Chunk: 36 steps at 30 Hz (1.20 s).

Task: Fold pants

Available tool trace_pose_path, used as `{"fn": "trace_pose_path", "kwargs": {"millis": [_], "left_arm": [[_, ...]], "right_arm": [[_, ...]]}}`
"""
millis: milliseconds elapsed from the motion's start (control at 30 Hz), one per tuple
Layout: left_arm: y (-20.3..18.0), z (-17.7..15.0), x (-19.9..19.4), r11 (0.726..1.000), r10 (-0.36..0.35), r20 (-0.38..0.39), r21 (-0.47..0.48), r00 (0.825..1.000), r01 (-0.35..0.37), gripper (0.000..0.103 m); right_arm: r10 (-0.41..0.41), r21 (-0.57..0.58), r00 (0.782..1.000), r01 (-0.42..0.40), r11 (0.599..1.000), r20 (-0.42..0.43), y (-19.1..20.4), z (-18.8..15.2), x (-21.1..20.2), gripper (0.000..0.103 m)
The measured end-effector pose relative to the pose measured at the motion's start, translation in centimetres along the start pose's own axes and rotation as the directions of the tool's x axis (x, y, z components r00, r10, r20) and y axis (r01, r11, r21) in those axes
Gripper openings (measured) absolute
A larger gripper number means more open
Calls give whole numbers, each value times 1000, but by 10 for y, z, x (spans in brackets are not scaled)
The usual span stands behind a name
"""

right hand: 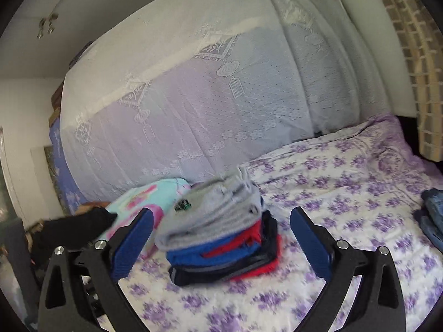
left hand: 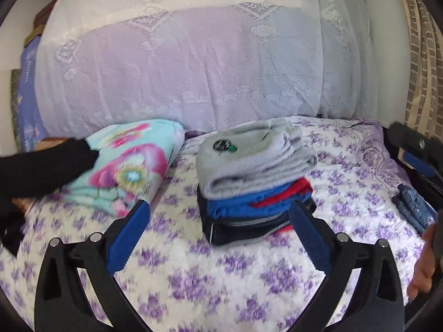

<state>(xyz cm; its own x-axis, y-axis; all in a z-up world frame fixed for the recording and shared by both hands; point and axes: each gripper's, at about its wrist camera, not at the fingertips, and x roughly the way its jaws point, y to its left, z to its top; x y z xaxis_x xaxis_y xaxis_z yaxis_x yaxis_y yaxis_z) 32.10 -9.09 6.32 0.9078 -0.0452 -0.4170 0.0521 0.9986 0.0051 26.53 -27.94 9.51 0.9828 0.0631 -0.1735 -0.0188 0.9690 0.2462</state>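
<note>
Judging from how things lie, most of the folding looks done: the bed [left hand: 249, 290], spread with a purple-flowered sheet, carries a neat stack of folded garments [left hand: 254, 191] at its centre, while a floral blanket [left hand: 130, 166] sits at nine o'clock from it. Folded grey pants [right hand: 210, 215] top the stack, creased flat and bearing a small dark-and-green badge, over blue, red and navy layers. Denim jeans [left hand: 414, 207] at three o'clock, near the bed's edge, seem still to do. Left gripper [left hand: 218, 238] and right gripper [right hand: 221, 243] are both spread wide, holding nothing.
</note>
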Motion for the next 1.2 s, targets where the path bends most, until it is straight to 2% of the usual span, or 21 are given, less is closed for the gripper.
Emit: {"fn": "trace_pose_path", "kwargs": {"millis": [133, 200, 300, 400, 467, 633, 867, 1033, 1200], "left_arm": [[2, -29, 9, 1000, 19, -65, -24, 998, -20, 98], [1, -33, 16, 998, 57, -59, -17, 997, -58, 98], [0, -41, 24, 998, 59, -24, -18, 998, -59, 98], [0, -52, 36, 994, 112, -11, -13, 994, -112, 98], [1, -60, 45, 991, 130, -17, 1, 991, -130, 98], [0, -69, 51, 996, 86, -64, 21, 994, -85, 98], [3, -63, 28, 997, 70, 5, 13, 998, -70, 98], [10, -61, 25, 999, 31, 1, -31, 1000, -31, 98], [9, -61, 21, 999, 39, 16, -15, 999, -39, 98]], "right_arm": [[-93, -59, 995, 94, 994, 18, 14, -41, -6, 99], [-110, -49, 994, 111, 993, 20, 14, -50, 2, 99], [-155, -44, 987, 156, 987, 35, 11, -62, 10, 99], [-145, -58, 986, 150, 987, 79, 6, -81, 13, 99], [-141, -94, 988, 147, 985, 62, 6, -88, 17, 99], [-125, -146, 992, 128, 981, 30, 14, -95, 19, 99], [-123, -120, 992, 123, 985, 7, 14, -96, 18, 99], [-117, -139, 993, 116, 983, 2, 18, -99, 19, 99], [-113, -144, 994, 113, 983, 3, 20, -99, 18, 99]]}}
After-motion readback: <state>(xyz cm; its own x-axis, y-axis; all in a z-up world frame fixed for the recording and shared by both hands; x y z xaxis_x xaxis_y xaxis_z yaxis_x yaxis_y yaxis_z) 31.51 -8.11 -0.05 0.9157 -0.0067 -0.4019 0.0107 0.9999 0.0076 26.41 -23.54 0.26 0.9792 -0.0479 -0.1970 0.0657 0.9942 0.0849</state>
